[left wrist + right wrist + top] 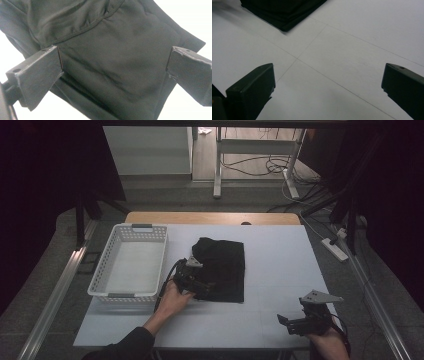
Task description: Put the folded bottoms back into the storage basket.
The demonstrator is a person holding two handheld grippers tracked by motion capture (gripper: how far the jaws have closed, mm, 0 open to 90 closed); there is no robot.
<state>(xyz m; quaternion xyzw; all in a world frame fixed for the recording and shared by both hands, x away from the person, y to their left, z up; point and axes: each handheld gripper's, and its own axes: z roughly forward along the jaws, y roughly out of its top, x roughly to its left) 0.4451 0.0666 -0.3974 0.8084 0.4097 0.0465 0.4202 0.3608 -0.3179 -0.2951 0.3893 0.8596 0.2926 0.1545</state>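
**Left gripper over the cloth**

The left gripper [192, 279] hangs over the black cloth [222, 267] at mid bench [280, 265], fingers [37, 75] spread. The right gripper [300, 322] waits near the front edge, fingers [252, 87] also spread. A basket [131, 262] stands left.

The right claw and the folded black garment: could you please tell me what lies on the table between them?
Nothing: the right claw and the black garment are separated by bare white tabletop, shown in the high view and the right gripper view.
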